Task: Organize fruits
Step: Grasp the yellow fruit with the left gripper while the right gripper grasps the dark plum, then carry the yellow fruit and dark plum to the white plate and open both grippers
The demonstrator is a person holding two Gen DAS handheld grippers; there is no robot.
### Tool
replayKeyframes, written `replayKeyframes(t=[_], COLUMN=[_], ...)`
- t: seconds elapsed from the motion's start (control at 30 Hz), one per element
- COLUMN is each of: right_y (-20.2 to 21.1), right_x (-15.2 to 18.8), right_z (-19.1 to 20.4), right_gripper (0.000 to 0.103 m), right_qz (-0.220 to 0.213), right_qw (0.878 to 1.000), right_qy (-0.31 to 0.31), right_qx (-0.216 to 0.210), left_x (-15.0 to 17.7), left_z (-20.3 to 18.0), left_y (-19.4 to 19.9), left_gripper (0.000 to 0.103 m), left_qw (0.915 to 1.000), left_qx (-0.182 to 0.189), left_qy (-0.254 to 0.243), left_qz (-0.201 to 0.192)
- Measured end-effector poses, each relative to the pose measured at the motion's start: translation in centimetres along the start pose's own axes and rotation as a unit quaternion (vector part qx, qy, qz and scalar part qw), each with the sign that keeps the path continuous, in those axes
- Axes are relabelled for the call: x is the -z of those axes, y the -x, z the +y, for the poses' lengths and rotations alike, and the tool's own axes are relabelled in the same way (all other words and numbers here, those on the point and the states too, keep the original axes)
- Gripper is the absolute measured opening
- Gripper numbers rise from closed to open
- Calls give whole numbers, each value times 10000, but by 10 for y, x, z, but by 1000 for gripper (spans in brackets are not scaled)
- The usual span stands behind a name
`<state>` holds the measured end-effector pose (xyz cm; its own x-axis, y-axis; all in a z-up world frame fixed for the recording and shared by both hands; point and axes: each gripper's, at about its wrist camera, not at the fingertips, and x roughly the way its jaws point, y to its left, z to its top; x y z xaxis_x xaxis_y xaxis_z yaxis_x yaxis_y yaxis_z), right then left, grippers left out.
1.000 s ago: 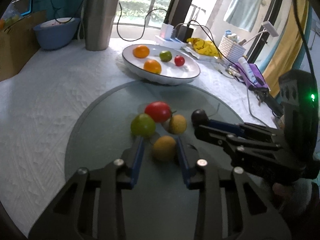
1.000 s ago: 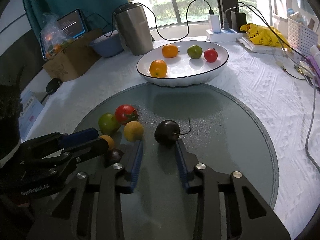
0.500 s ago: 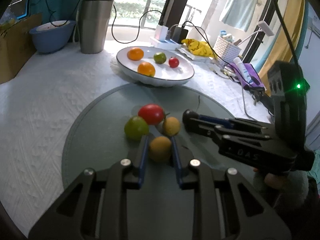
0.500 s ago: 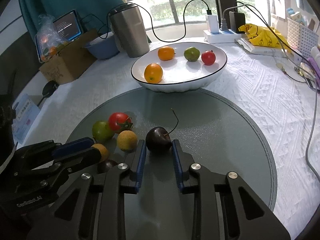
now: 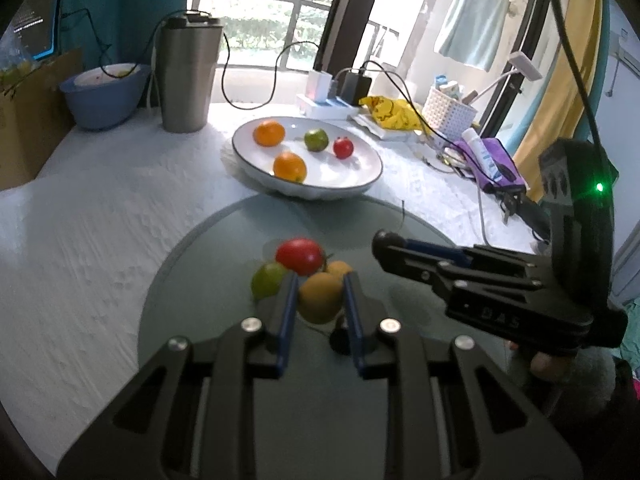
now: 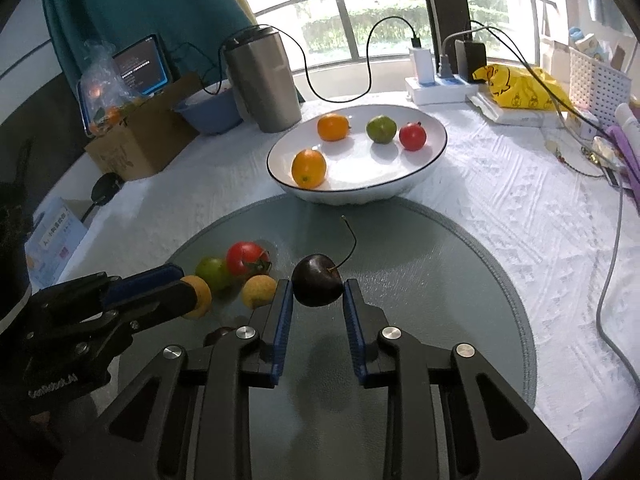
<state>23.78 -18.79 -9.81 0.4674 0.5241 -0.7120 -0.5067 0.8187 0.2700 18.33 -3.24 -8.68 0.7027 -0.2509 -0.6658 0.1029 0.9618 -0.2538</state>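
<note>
My left gripper (image 5: 318, 282) is shut on a small yellow fruit (image 5: 320, 302), lifted a little above the round grey mat (image 5: 224, 240). Just beyond it lie a red tomato (image 5: 300, 256), a green fruit (image 5: 266, 282) and another yellow fruit (image 5: 340, 268). My right gripper (image 6: 318, 286) is shut on a dark cherry (image 6: 316, 284) with a long stem, also raised off the mat. A second dark fruit (image 6: 218, 334) sits on the mat below the left gripper (image 6: 176, 292). The white bowl (image 6: 424, 176) behind the mat holds two oranges, a green fruit and a red one.
A steel tumbler (image 6: 264, 84) with a cable stands behind the bowl, beside a blue bowl (image 6: 208, 108) and a cardboard box (image 6: 136, 136). A power strip (image 6: 440, 88), yellow bag (image 6: 516, 84), white basket (image 6: 596, 84) and loose cables lie at the right.
Both grippers closed, the left on the yellow fruit and the right on the dark cherry. Each fruit has risen slightly off the mat.
</note>
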Motion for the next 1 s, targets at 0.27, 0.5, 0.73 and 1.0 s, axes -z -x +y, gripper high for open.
replayKeyframes(t=[0.27,0.5,0.73,1.0], right_y=[9,12,8,0], right_x=[-13,-28,-40,-51], right_z=[-3,-8,-16,-25], right_gripper=[28,28,28,28], right_qz=[-179,-314,-370,-382], right_qw=[9998,9995,9993,9992], right_qy=[10,17,-5,-34], right_qx=[-8,-12,-17,-68], left_x=[-16,-33,-49,-62], left_z=[0,2,7,11], left_y=[3,1,-8,-20], left_gripper=[24,24,24,24], left_qw=[9998,9995,9993,9993], left_qx=[-46,-93,-147,-173], left_qy=[-76,-136,-168,-170], left_qz=[-153,-253,-290,-299])
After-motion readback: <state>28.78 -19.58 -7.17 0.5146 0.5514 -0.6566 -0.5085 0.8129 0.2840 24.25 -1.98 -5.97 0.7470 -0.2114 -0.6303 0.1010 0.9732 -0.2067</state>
